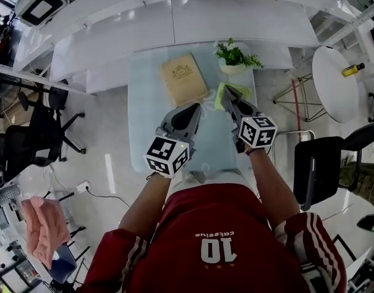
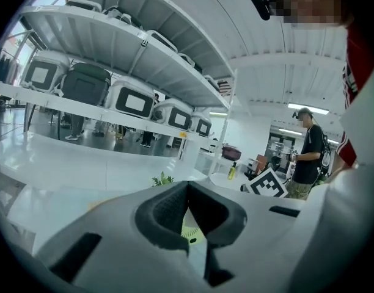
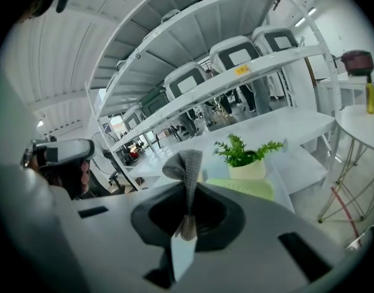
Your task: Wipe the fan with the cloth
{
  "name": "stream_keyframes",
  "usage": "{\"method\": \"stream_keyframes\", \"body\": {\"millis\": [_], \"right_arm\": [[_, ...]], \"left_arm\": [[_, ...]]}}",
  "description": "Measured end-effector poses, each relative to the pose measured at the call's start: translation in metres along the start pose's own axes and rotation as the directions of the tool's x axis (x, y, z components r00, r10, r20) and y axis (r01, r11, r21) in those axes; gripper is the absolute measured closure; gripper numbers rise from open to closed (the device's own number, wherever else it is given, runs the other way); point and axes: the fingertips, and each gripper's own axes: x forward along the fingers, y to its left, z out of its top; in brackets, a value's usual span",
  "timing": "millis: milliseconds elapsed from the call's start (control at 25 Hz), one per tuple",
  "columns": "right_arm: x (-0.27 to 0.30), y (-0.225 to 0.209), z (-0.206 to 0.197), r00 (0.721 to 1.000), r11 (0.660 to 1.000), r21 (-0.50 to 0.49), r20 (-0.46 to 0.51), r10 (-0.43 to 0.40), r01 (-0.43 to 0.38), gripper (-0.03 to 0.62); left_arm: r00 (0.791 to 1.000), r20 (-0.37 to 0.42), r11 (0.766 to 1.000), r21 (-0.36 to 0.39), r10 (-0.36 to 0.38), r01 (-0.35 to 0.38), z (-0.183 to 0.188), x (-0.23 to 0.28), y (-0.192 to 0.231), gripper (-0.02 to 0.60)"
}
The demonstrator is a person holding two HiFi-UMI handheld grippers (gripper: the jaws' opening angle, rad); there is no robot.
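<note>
A pale green fan [image 1: 243, 94] lies flat on the light table [image 1: 144, 102], just in front of a potted plant. My right gripper [image 1: 228, 94] hovers over the fan's left part, shut on a grey cloth [image 3: 186, 163] that sticks up out of its jaws. In the right gripper view the fan [image 3: 243, 188] shows just past the jaws of the right gripper [image 3: 188, 218]. My left gripper [image 1: 195, 110] is over the table left of the fan, its jaws shut with nothing between them. Through the jaws of the left gripper [image 2: 187, 187] a slice of the fan [image 2: 190, 229] is visible.
A tan book [image 1: 183, 78] lies left of the fan, and a potted plant [image 1: 234, 58] stands behind it. White shelving runs along the back. To the right are a round white table with a yellow bottle [image 1: 352, 69] and a black chair [image 1: 324, 163]. A person [image 2: 309, 154] stands far right.
</note>
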Motion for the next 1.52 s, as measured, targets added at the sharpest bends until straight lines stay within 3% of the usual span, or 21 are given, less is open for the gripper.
{"method": "stream_keyframes", "body": {"millis": [360, 680, 1520], "right_arm": [[0.037, -0.021, -0.023, 0.998, 0.998, 0.067, -0.053, -0.013, 0.017, 0.576], [0.057, -0.031, -0.028, 0.997, 0.997, 0.067, -0.063, -0.044, 0.048, 0.576], [0.03, -0.065, -0.03, 0.988, 0.987, 0.064, -0.047, -0.147, 0.15, 0.576]], "left_arm": [[1.0, -0.017, 1.0, -0.022, 0.006, -0.006, -0.005, 0.017, 0.01, 0.578], [0.999, -0.034, 1.0, -0.023, 0.011, -0.012, -0.006, 0.018, 0.013, 0.578], [0.999, -0.042, 1.0, -0.023, 0.011, -0.012, -0.009, 0.016, 0.01, 0.578]]}}
